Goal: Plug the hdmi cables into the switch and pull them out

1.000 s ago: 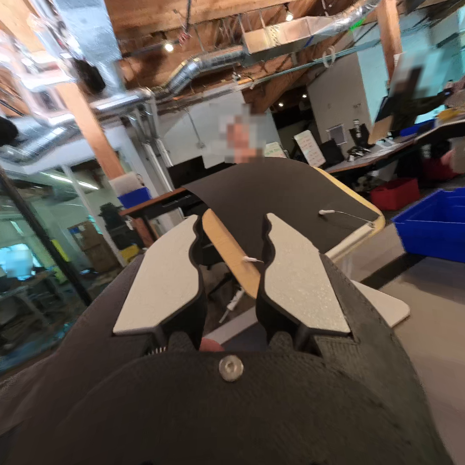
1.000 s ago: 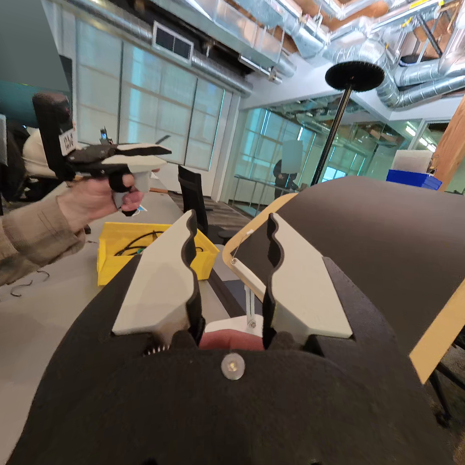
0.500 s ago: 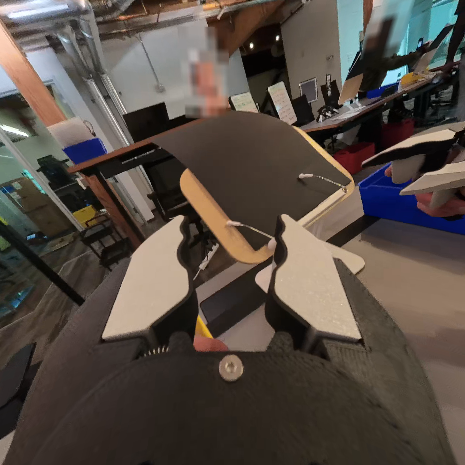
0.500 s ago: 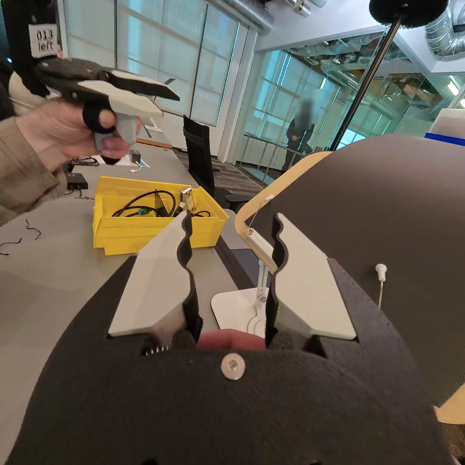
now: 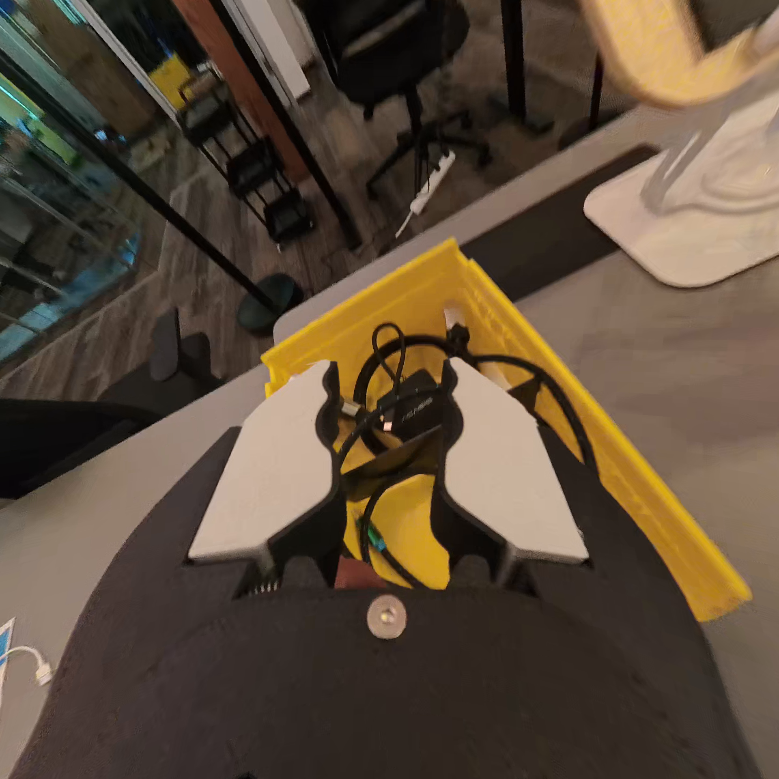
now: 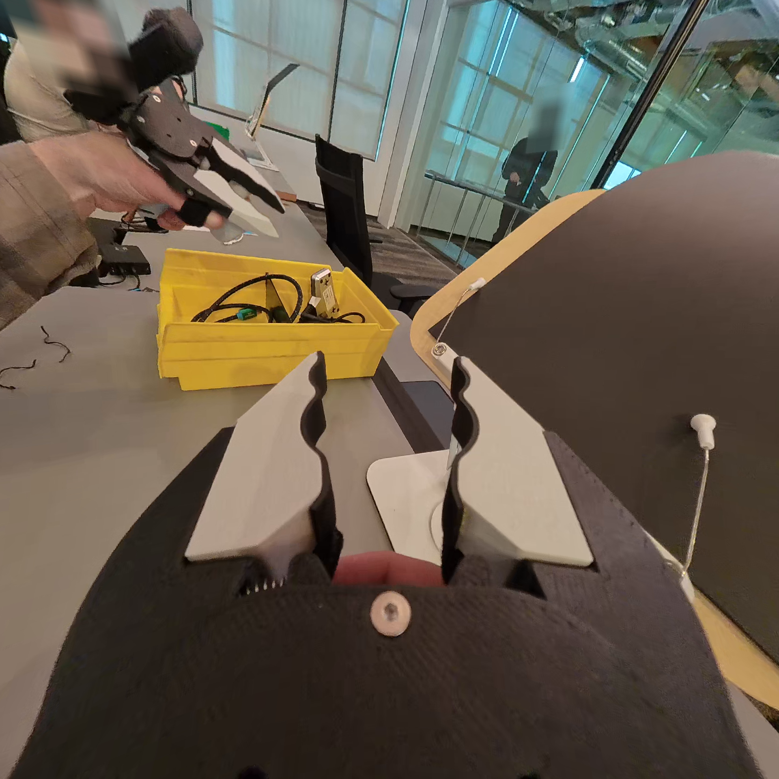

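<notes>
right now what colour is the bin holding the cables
Yellow bin; clearest in the right wrist view.

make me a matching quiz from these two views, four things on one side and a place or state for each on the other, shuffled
Things
1. left tongs
2. right tongs
3. yellow bin
4. black cables

Places or states
A. lying coiled inside the bin
B. open, pointing toward a white stand base
C. sitting on the grey table
D. open, hovering above the bin

Pairs: 1-D, 2-B, 3-C, 4-A
</notes>
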### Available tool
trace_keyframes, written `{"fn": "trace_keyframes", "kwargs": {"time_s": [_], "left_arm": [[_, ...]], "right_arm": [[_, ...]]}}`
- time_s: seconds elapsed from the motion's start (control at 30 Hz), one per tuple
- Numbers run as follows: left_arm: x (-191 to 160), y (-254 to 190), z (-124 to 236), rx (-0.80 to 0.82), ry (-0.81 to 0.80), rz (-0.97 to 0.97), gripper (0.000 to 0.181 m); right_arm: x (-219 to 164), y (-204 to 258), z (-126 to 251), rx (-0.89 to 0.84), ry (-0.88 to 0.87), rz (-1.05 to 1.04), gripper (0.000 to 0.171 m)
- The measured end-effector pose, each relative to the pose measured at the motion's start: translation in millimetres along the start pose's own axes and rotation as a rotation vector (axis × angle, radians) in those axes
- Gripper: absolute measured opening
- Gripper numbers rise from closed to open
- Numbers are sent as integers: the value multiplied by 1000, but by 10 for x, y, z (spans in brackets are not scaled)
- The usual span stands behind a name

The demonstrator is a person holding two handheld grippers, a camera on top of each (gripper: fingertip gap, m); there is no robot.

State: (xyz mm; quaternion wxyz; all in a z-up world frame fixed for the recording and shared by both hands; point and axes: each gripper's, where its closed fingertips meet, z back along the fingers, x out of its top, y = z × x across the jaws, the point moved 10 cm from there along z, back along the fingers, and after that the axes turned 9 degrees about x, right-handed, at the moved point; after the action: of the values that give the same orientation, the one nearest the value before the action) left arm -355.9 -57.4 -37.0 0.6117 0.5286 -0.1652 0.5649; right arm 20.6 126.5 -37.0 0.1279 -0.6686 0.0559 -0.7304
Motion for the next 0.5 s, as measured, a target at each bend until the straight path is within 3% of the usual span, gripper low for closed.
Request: {"fn": "trace_keyframes", "kwargs": {"time_s": [0.37,0.5], "left_arm": [[-524,-44,-541,101,212,-170,43],[-600,-138,-743,172,244,-209,20]], "right_arm": [[-100,5,-62,19,38,-23,57],[-124,12,-83,27,38,-30,57]]}}
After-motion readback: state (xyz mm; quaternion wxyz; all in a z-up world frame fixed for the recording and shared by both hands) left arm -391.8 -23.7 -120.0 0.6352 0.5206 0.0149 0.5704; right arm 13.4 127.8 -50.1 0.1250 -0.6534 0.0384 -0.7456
